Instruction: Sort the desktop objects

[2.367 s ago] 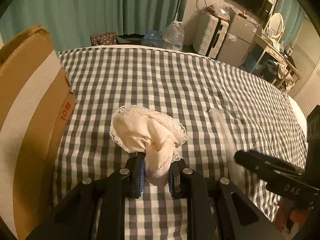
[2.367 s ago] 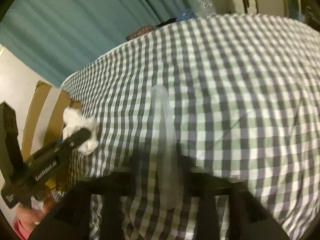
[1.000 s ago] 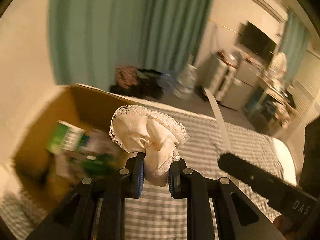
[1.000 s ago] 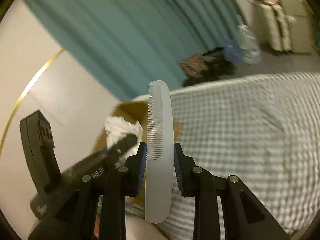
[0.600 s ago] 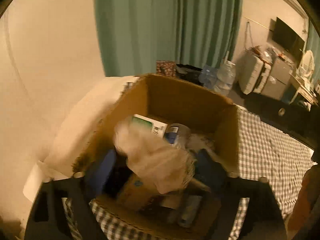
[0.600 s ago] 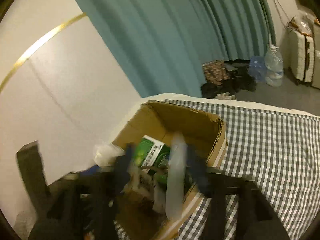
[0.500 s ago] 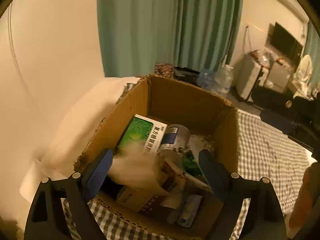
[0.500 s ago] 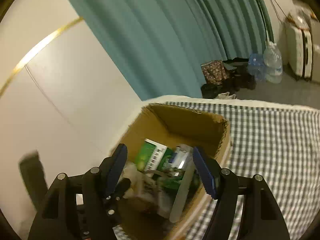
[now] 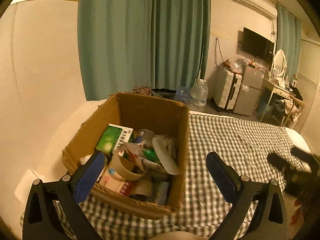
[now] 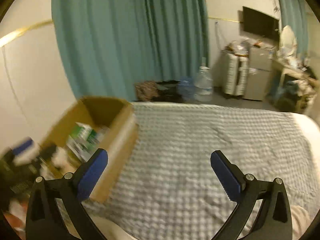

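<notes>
An open cardboard box (image 9: 152, 114) stands on the checked cover at its left end. It holds a green carton (image 9: 114, 138), a tape roll (image 9: 124, 166), a pale long piece (image 9: 166, 156) that looks like the comb, and several other items. My left gripper (image 9: 156, 156) hangs over the box's near side, jaws opening wide with nothing between them. My right gripper (image 10: 159, 154) is right of the box (image 10: 122, 138) over the cover, jaws also opening and empty. It shows as a dark blur (image 9: 290, 164) in the left wrist view. The lace cloth cannot be told apart.
The checked cover (image 9: 240, 140) stretches to the right of the box. A cream wall (image 9: 40, 80) is close on the left. Beyond the far edge are teal curtains (image 9: 140, 40), water bottles (image 9: 198, 94), a suitcase (image 9: 226, 92) and a dressing table (image 9: 280, 86).
Both grippers went from shut to wide open over the box, and the lace cloth and the comb dropped in. The right gripper has since swung right, away from the box.
</notes>
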### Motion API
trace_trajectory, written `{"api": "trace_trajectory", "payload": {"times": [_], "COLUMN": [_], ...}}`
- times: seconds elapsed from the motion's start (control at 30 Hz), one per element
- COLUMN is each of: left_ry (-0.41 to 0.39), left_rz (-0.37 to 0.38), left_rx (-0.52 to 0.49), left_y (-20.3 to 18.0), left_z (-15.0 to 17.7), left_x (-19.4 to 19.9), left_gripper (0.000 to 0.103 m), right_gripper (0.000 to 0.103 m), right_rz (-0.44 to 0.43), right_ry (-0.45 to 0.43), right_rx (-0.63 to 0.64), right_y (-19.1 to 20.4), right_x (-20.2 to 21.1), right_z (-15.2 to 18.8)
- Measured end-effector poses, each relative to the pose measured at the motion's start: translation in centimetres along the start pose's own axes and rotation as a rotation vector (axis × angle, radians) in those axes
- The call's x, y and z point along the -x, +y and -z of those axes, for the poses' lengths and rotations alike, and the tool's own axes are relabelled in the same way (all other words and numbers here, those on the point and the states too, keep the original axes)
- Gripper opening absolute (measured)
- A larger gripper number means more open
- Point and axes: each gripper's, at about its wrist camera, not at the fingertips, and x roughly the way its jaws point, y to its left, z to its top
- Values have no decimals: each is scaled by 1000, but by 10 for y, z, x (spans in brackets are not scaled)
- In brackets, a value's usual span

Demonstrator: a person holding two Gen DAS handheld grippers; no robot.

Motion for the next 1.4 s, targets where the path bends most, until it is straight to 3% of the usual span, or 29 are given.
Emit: {"api": "trace_trajectory", "payload": {"times": [0.1, 0.23, 0.3, 0.43, 0.53, 0.9, 1.4], "left_ry": [-12, -51, -36, 17, 41, 28, 47], "left_rz": [-64, -59, -95, -51, -70, -76, -73], "left_rx": [-30, -76, -97, -98, -110, -109, -96], "left_y": [-15, -32, -43, -51, -54, -51, -47], "left_z": [2, 11, 14, 21, 24, 24, 22], "left_x": [4, 12, 9, 3, -2, -2, -3], "left_gripper": [103, 103, 103, 103, 103, 103, 103], "right_gripper": [103, 103, 103, 103, 103, 103, 103], "right_rz": [93, 151, 154, 129, 131, 165, 139], "right_ry": [16, 21, 31, 27, 8, -6, 10], "right_rx": [31, 1, -39, -74, -51, -13, -28], "right_y": [-3, -24, -35, -43, -39, -33, -34], "right_x": [7, 13, 13, 20, 24, 20, 21], "right_z": [20, 44, 46, 38, 36, 34, 34]}}
